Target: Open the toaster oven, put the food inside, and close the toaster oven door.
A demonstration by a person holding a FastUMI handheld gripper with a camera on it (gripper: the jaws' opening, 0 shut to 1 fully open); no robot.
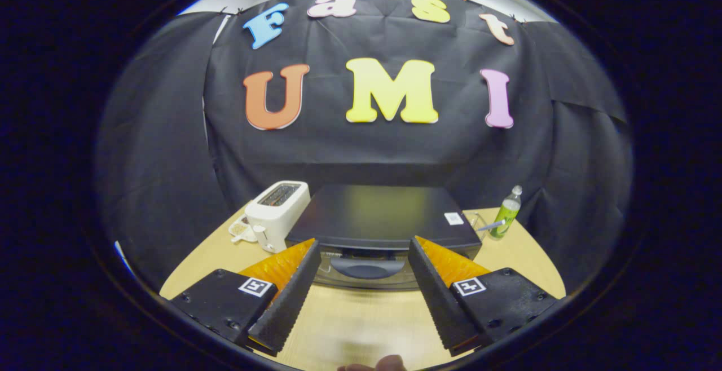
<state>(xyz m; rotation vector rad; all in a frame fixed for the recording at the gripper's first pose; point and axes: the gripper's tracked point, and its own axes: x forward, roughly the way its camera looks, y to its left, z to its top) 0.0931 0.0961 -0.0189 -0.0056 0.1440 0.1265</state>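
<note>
A black toaster oven (383, 216) stands on the wooden table (361, 314) straight ahead, seen from above its flat top. Its glass door is closed, and the dark curved door handle (366, 269) lies just beyond my fingertips, in line with the gap between them. My gripper (364, 247) is open, its two black ribbed fingers (287, 295) spread wide with nothing between them, hovering above the table in front of the oven. I cannot make out the food for certain; a small white plate (240, 229) with something pale on it sits left of the oven, behind the toaster.
A white slot toaster (276, 210) stands close against the oven's left side. A green bottle (506, 213) stands at the oven's right, near the table's far edge. Fingertips of a hand (375, 365) show below the fingers. Black cloth walls close in behind.
</note>
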